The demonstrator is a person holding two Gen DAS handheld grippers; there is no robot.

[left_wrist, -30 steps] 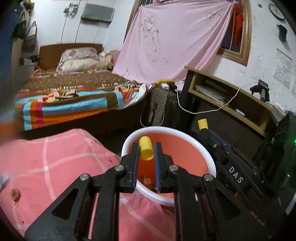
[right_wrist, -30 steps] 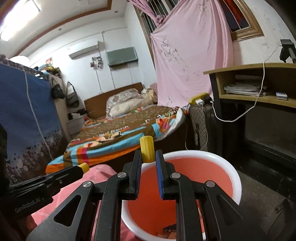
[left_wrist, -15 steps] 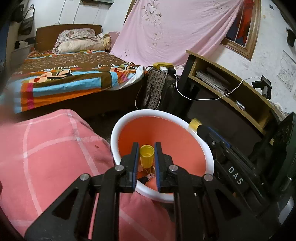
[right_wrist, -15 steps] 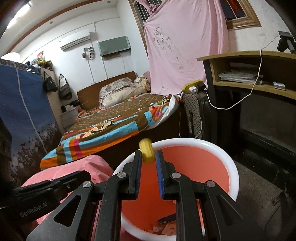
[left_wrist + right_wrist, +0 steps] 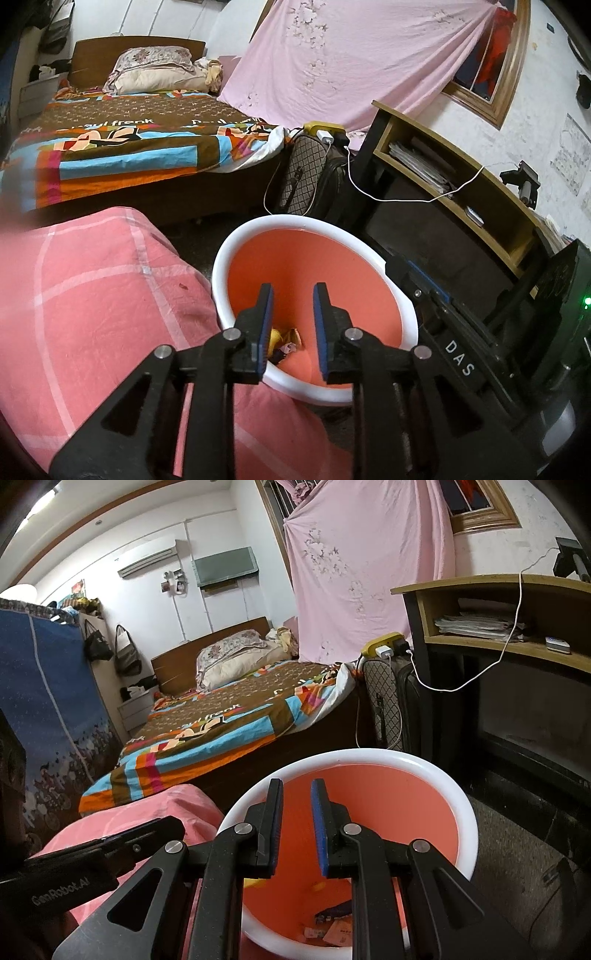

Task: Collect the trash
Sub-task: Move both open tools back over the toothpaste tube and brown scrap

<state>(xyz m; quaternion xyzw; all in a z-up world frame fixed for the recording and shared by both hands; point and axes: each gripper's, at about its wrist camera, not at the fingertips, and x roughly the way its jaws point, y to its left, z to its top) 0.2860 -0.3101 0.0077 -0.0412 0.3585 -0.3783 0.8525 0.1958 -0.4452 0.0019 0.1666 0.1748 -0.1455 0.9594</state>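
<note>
- The left tongs (image 5: pixel 290 291) are released. Their blue pads stand apart with nothing between them, where half a second ago they clamped a small yellow piece. The jaws have just parted a little.
- That yellow piece (image 5: pixel 275 338) now lies directly below the left tongs, at the bottom of the bucket (image 5: pixel 236 254), beside some wrappers.
- The right tongs (image 5: pixel 297 786) are also empty, with a narrow gap between the pads. The yellow piece they carried half a second ago is gone from them.
- A yellow blur (image 5: pixel 255 882) shows under the right tongs' left jaw, inside the bucket. It is probably that piece falling or just landed, though I cannot tell which.
- For the task, both loads look delivered, so this drop seems done. The next step is likely to draw both tongs back from the rim and look for more trash.
- Only the left view shows the dropped piece sharply. It also shows the right tool's bare tip over the bucket's right rim.
- Only the right view shows the paper scraps (image 5: pixel 332 928) on the bucket floor. The left tool's body lies to its lower left.
- Just left of the tongs, a pink checked cover (image 5: pixel 92 295) touches the bucket.
- Beyond the bucket is the bed (image 5: pixel 129 147), and a wooden desk (image 5: pixel 480 184) stands off to the right.
</note>
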